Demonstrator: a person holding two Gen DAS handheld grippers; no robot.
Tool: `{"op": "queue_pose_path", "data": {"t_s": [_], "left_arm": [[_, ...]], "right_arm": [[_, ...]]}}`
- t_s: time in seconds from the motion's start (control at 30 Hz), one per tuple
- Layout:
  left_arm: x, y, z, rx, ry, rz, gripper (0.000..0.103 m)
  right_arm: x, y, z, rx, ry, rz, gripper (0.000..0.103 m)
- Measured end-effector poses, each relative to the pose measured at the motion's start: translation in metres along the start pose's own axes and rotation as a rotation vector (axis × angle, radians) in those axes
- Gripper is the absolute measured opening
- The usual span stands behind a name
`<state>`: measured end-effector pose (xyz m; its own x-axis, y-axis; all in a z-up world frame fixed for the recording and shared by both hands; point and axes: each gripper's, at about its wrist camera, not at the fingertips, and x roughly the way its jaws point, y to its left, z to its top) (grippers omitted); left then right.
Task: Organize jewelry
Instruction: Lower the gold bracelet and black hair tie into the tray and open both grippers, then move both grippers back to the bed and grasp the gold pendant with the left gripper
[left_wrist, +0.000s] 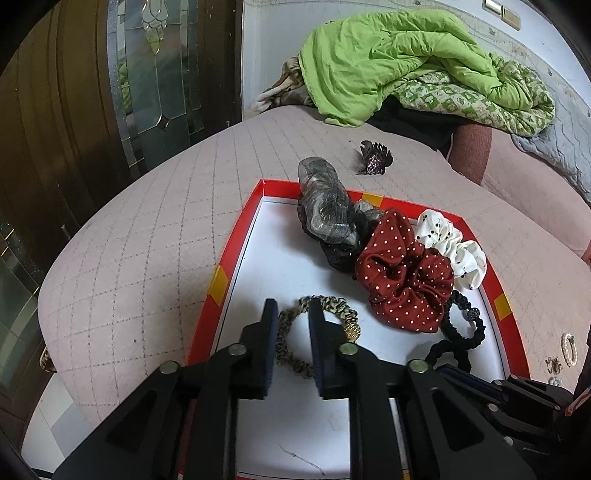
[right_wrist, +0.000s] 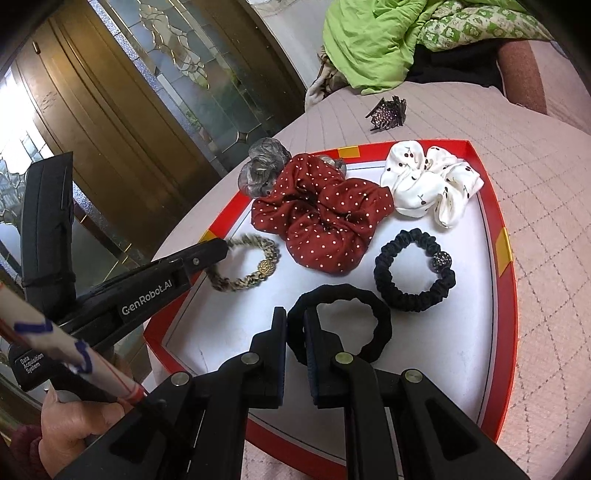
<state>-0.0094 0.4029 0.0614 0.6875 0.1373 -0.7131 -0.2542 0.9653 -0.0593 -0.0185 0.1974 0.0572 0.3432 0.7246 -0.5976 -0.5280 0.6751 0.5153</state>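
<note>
A red-rimmed white tray (left_wrist: 236, 258) (right_wrist: 491, 206) lies on the pink quilted bed. In it are a grey sheer scrunchie (left_wrist: 325, 206) (right_wrist: 258, 162), a red dotted scrunchie (left_wrist: 406, 273) (right_wrist: 325, 214), a white dotted scrunchie (left_wrist: 454, 243) (right_wrist: 432, 177), a black beaded hair tie (left_wrist: 469, 325) (right_wrist: 413, 273), a leopard hair tie (left_wrist: 288, 350) (right_wrist: 247, 277) and a plain black hair tie (right_wrist: 369, 325). My left gripper (left_wrist: 291, 310) (right_wrist: 221, 251) is slightly parted around the leopard tie. My right gripper (right_wrist: 295, 321) is nearly closed on the plain black tie's edge.
A dark jewelled claw clip (left_wrist: 375, 158) (right_wrist: 388, 110) lies on the bed beyond the tray. A green quilt (left_wrist: 406, 62) is heaped at the back. Small brooches and a pearl clip (left_wrist: 569, 347) lie right of the tray. A glass-panelled door (left_wrist: 155, 74) stands left.
</note>
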Motion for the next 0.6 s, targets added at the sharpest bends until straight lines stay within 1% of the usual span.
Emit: {"op": "queue_pose_path", "data": {"t_s": [0.07, 0.2, 0.6], "left_arm": [[-0.002, 0.0, 0.001, -0.008, -0.009, -0.003, 0.031], [-0.005, -0.002, 0.002, -0.01, -0.025, -0.005, 0.031], [-0.022, -0.012, 0.004, 0.0, -0.084, 0.001, 0.033]], "right_arm": [[-0.001, 0.002, 0.001, -0.008, -0.005, 0.001, 0.012], [-0.007, 0.002, 0.002, -0.013, -0.019, 0.005, 0.012], [-0.036, -0.003, 0.007, 0.019, -0.096, 0.06, 0.012]]}}
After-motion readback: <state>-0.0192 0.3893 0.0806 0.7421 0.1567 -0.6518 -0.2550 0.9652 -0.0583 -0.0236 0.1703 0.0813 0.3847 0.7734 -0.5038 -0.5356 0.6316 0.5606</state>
